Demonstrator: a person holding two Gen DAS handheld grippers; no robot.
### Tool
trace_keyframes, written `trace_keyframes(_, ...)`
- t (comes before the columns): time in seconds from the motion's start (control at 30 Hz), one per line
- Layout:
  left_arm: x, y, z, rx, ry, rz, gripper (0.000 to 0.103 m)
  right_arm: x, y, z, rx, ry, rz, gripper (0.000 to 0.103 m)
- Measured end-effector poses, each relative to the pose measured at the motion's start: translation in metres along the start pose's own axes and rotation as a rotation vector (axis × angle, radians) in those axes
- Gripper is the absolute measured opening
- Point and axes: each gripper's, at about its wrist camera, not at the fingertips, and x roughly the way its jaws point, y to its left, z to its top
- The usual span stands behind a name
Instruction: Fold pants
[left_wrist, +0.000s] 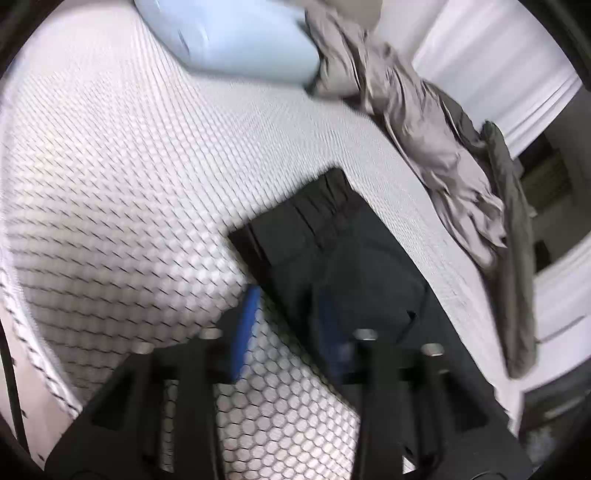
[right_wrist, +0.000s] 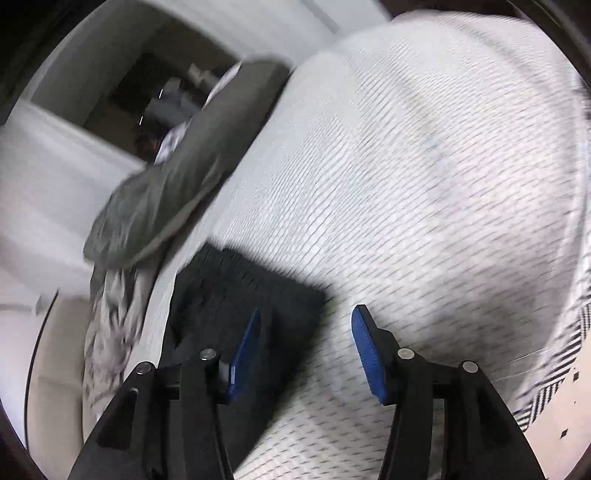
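Now the black pants (left_wrist: 332, 254) lie folded into a compact rectangle on the bed (left_wrist: 129, 166), near its side edge where a crumpled grey blanket (left_wrist: 424, 122) runs along. Wide free mattress stays open on the other side. In the left wrist view the long axis goes diagonally, with the gathered waistband toward the light blue pillow (left_wrist: 236, 40). The left gripper (left_wrist: 288, 325) has its fingers released above the pants' edge. The right gripper (right_wrist: 306, 354) also has its fingers apart, grasping nothing, beside the pants' corner.
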Motion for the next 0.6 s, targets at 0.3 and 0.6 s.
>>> trace_keyframes(0.3, 0.019, -0.019, -0.005, 0.075, 0.078, 0.050, 0.023, 0.027, 0.003, -0.001, -0.062, 0.081, 0.010, 0.022)
trace_keyframes(0.6, -0.040, -0.049, -0.003, 0.114, -0.087, -0.016, 0.076, -0.018, 0.049, 0.005, -0.186, -0.092, -0.026, 0.062)
